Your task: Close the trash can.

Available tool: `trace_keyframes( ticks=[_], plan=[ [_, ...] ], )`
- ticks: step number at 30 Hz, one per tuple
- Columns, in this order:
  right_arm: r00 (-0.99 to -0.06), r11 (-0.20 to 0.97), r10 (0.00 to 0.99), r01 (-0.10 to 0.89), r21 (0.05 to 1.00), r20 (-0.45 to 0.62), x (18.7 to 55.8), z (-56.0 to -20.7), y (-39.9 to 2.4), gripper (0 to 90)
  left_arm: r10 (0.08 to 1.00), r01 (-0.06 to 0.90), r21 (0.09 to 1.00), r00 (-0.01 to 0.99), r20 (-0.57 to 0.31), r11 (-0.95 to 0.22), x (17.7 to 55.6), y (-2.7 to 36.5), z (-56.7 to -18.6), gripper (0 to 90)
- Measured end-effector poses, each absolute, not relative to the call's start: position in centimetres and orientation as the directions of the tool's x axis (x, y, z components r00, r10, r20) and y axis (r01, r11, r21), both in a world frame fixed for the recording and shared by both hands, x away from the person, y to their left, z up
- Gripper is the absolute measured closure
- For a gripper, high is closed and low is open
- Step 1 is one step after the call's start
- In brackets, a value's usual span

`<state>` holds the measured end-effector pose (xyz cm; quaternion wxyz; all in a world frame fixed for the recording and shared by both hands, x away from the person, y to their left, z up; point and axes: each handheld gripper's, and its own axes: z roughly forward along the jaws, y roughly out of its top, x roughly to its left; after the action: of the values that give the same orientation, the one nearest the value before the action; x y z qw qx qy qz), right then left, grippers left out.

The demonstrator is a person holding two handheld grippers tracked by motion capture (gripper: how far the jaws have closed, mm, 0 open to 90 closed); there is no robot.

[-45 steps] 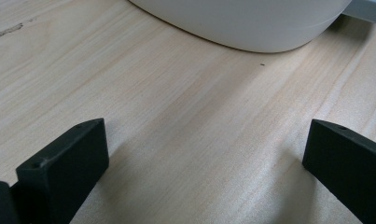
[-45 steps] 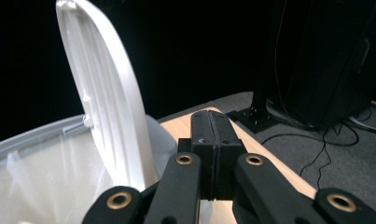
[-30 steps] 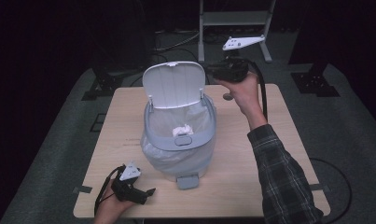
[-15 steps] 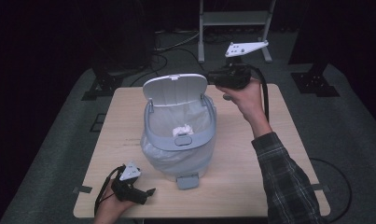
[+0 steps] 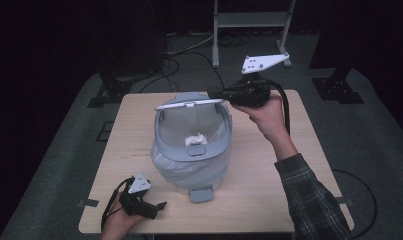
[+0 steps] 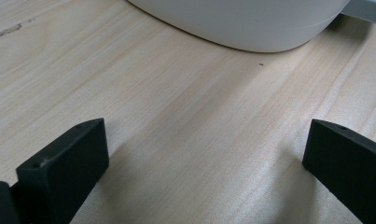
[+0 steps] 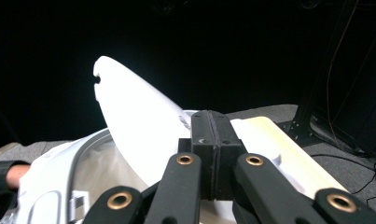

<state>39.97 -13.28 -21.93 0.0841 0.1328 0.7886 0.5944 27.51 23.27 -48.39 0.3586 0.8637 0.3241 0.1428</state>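
Behind the bin (image 5: 191,150), the right gripper (image 5: 216,93), clenched on nothing, is nudging the lid (image 5: 189,105) down to close it. Near the table (image 5: 269,190) edge, the left gripper (image 5: 159,206) is resting with jaws spread wide, idle and out of the way.

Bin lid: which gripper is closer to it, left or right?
Right. The right gripper, jaws shut, is at the far right edge of the bin lid. The left gripper sits open on the table near the front edge, beside the bin's base.
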Motion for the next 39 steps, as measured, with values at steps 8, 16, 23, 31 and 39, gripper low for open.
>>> trace_keyframes(
  ticks=[8, 16, 23, 31, 39],
  plan=[
    [-0.960, 0.262, 0.277, 0.122, 0.957, 0.046, 38.8, -22.2, -13.1, 89.8, 0.662, 0.457, 0.712, 0.749, 0.014, -0.533, 27.5, 23.3, -48.4, 0.0],
    [-0.971, 0.282, 0.228, 0.130, 0.951, 0.065, 37.3, -22.5, -12.5, 89.7, 0.662, 0.458, 0.712, 0.749, 0.014, -0.533, 27.5, 23.3, -48.4, 0.0],
    [-0.981, 0.307, 0.185, 0.114, 0.945, 0.059, 35.8, -22.8, -11.6, 89.7, 0.662, 0.458, 0.712, 0.749, 0.014, -0.533, 27.5, 23.3, -48.4, 0.0],
    [-0.986, 0.346, 0.160, 0.096, 0.933, 0.041, 34.8, -23.5, -10.6, 89.6, 0.662, 0.457, 0.712, 0.749, 0.014, -0.533, 27.5, 23.3, -48.4, 0.0],
    [-0.988, 0.373, 0.141, 0.104, 0.922, 0.055, 34.3, -24.5, -10.0, 89.5, 0.662, 0.457, 0.712, 0.749, 0.014, -0.533, 27.5, 23.3, -48.4, 0.0]
  ],
)
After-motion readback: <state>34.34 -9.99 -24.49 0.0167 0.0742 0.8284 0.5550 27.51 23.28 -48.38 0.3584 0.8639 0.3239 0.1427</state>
